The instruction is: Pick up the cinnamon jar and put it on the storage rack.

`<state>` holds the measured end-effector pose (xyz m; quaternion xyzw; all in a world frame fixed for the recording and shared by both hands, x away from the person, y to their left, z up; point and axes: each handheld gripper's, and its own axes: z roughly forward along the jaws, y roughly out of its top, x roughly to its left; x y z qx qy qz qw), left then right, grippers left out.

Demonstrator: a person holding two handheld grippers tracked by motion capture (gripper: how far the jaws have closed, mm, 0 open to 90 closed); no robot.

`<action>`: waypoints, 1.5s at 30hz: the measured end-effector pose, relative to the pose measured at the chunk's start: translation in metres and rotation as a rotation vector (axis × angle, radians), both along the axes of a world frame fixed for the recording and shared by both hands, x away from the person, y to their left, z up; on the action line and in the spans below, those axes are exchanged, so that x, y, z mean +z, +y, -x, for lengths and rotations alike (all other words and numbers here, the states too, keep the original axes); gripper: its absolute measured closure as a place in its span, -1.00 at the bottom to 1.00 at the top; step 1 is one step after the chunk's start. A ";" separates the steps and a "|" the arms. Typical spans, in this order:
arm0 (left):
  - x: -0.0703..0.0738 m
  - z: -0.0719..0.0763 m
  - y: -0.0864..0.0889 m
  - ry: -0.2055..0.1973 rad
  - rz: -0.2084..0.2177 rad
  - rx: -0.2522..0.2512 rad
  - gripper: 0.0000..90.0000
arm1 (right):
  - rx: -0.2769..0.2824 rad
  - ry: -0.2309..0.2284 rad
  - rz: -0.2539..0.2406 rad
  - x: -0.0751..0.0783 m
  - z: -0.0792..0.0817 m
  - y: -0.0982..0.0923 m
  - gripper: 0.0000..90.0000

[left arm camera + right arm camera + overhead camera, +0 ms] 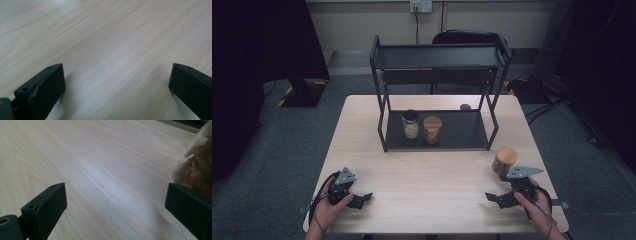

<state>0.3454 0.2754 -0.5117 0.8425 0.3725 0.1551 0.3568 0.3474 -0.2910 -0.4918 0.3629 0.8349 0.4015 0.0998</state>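
A black two-tier metal rack [438,136] stands at the back of the pale wooden table [427,170]. On its lower shelf sit a dark-lidded jar [410,123] and a wooden-lidded jar [432,130] side by side. A third jar with a wooden lid [504,160] stands on the table at the right, just behind my right gripper [493,197]; its glass side [197,167] shows beside the right jaw. My left gripper [365,198] lies near the front left edge. Both grippers are open with nothing between the jaws, low over bare wood [112,62].
A small dark round object [465,106] lies on the table behind the rack's right leg. The rack's top shelf [439,55] holds nothing. A dark chair [467,37] stands behind the table, and cables run across the grey floor at the right.
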 end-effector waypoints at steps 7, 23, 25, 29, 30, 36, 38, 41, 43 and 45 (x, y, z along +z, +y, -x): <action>0.000 0.000 0.000 0.000 0.000 0.000 -1.00 | -0.014 0.001 0.004 0.000 0.003 -0.008 -0.94; 0.000 0.000 0.000 0.000 0.000 0.000 -1.00 | -0.086 -0.015 0.017 0.001 0.005 -0.027 -0.94; 0.000 0.000 0.000 0.000 0.000 0.000 -1.00 | -0.091 -0.017 0.022 0.001 0.005 -0.028 -0.94; 0.000 0.000 0.000 0.000 -0.001 0.000 -1.00 | -0.115 -0.022 0.031 0.000 0.004 -0.030 -0.95; 0.000 0.000 0.000 0.000 0.000 0.000 -1.00 | -0.119 -0.023 0.034 0.000 0.004 -0.031 -0.95; 0.000 0.000 0.000 0.000 0.000 0.000 -1.00 | -0.147 -0.029 0.049 0.000 0.002 -0.034 -0.95; 0.000 0.000 0.000 0.000 0.000 0.000 -1.00 | -0.157 -0.030 0.048 0.001 0.002 -0.035 -0.95; 0.000 0.000 0.000 0.000 0.000 0.000 -1.00 | -0.164 -0.029 0.050 -0.001 0.001 -0.036 -0.95; 0.000 0.000 0.000 0.000 0.000 0.000 -1.00 | -0.175 -0.030 0.055 -0.001 0.001 -0.036 -0.95; 0.000 0.000 0.000 0.000 -0.001 0.000 -1.00 | -0.179 -0.032 0.052 -0.001 0.000 -0.037 -0.95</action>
